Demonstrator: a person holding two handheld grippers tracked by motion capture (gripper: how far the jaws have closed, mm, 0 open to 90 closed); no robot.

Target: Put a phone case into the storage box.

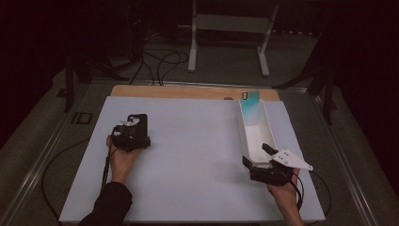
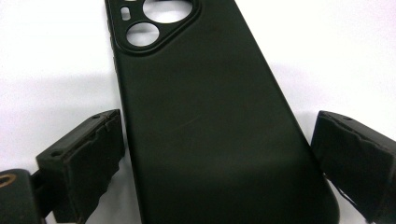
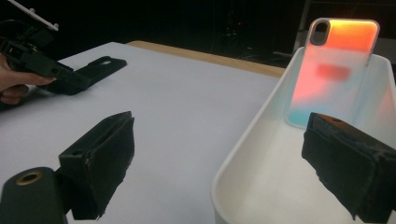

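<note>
place: lab-like recording space | cues: white tabletop, dark surroundings, floor cables, metal stand

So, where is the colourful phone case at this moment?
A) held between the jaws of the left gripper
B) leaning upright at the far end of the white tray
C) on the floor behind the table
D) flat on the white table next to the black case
B: the colourful phone case stands tilted against the far end of the white tray, while the black case lies on the table between the jaws of the left gripper.
</note>
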